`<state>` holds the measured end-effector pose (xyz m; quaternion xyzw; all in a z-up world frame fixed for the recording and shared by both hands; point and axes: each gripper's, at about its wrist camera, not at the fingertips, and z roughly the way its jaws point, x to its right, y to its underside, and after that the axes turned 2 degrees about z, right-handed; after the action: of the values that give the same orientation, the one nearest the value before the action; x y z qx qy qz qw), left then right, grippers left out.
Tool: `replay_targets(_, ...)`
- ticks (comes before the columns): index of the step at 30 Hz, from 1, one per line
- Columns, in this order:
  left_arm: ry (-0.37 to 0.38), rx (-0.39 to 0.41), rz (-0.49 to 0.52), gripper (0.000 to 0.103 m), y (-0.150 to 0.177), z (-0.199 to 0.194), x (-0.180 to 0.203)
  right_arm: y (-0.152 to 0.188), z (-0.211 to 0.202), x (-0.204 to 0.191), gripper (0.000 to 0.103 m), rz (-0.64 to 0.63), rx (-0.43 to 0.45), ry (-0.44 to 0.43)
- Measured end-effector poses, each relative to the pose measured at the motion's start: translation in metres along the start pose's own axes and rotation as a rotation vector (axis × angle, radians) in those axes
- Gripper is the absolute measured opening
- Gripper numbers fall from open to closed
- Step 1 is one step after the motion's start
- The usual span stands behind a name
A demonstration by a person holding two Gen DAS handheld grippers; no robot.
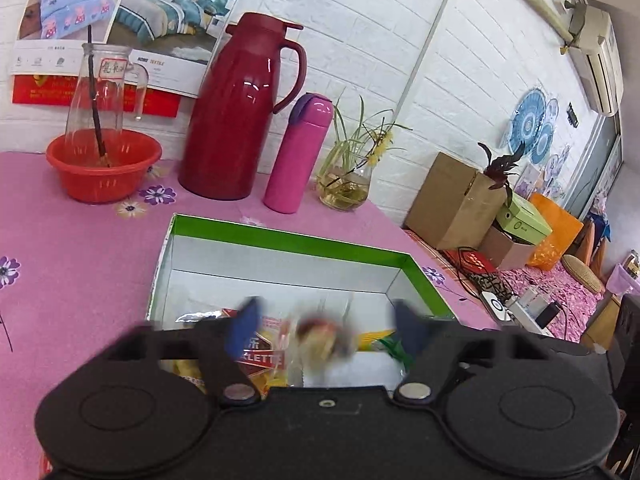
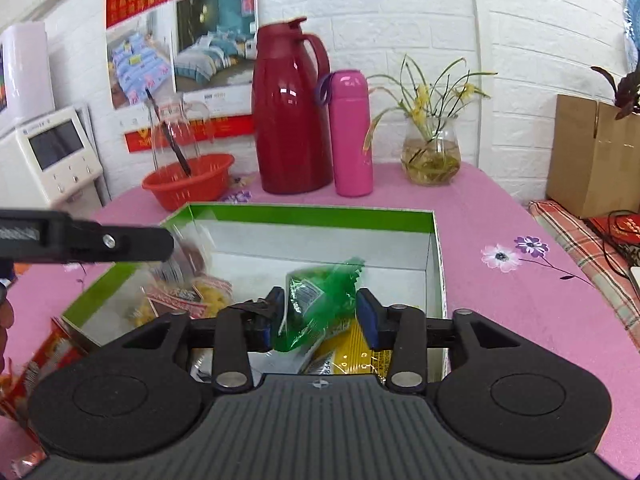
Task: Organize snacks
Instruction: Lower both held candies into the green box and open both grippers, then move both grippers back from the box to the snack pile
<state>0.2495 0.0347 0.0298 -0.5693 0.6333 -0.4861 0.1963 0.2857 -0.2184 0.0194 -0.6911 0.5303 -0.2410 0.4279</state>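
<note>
Two grippers: both hang over the green-rimmed box [image 2: 312, 213] on the pink flowered desk [image 2: 520, 304].
Left gripper [image 1: 324, 320]: jaws spread wide, nothing pressed between the blue pads; a small clear-wrapped snack [image 1: 326, 338] sits in the gap, too blurred to name or to tell whether it touches either pad.
Right gripper [image 2: 318, 312]: jaws parted; a green snack packet [image 2: 320, 304] stands between them, close against the left pad, a gap on the right, so it looks loose.
Hidden: each gripper's black body covers the near wall and near floor of the box; a red-and-yellow packet [image 1: 262, 354] and a yellow packet [image 2: 352, 354] show only in part.
Cut off: a red snack bag [image 2: 48, 360] outside the box at the lower left edge of the right view.
Box room: far half of the white floor bare, walls upright.
Beyond the box: red basket [image 1: 104, 168] holding a glass jug, dark red thermos jug [image 1: 240, 108], pink flask [image 1: 298, 156], glass vase of plants [image 1: 344, 188], all near the wall.
Desk edge: right side drops to cardboard boxes [image 1: 456, 200] and cables.
</note>
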Motion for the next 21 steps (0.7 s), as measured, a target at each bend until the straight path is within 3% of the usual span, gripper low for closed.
replay_targets(1, -0.017, 0.024, 0.0, 0.103, 0.002, -0.002, 0.0, 0.001, 0.002, -0.001, 0.103, -0.018, -0.008, 0.012)
replay_targets(12, -0.009, 0.053, -0.002, 0.103, -0.001, -0.021, 0.01, -0.005, -0.026, -0.002, 0.103, -0.024, 0.042, 0.004)
replay_targets(21, 0.037, 0.098, 0.011, 0.103, 0.004, -0.068, 0.035, 0.003, -0.082, -0.013, 0.103, -0.034, 0.105, -0.081)
